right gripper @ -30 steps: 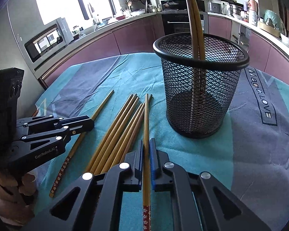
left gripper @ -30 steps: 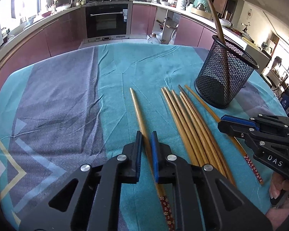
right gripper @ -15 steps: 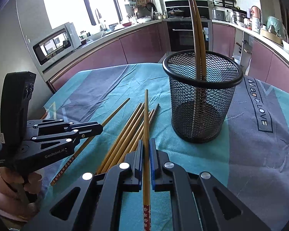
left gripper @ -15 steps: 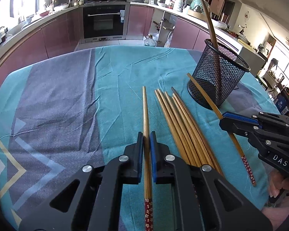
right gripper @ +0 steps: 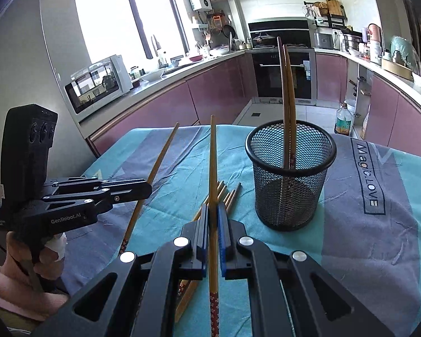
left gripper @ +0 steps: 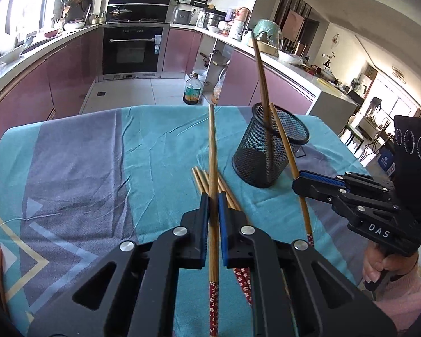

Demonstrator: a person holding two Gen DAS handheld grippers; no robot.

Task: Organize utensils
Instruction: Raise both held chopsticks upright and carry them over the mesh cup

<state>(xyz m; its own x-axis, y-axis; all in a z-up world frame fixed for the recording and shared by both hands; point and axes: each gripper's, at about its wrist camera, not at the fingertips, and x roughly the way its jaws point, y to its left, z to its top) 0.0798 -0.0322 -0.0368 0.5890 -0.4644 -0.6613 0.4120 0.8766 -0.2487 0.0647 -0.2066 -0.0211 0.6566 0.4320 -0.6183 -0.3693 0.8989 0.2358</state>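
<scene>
On the blue and grey tablecloth (left gripper: 160, 146) lies a small bunch of wooden chopsticks (right gripper: 227, 193), near the middle of the table. Two of their mates are lifted off the cloth. The left gripper (left gripper: 213, 196) is squeezed tight on one chopstick (left gripper: 212, 151), which sticks up and away from it, with its red flowery end (left gripper: 214, 306) near the camera. The right gripper (right gripper: 213, 210) is squeezed tight on another chopstick (right gripper: 212, 163) the same way. To the right of the bunch stands a black mesh cup (right gripper: 290, 179), close by but not touching. Two chopsticks in the cup (right gripper: 287, 84) stand up, leaning on the rim. A hand (right gripper: 36, 255) holds the left gripper's handle. Far behind, a curved kitchen counter (right gripper: 160, 90) has pink cupboards and a black oven (left gripper: 133, 50).
</scene>
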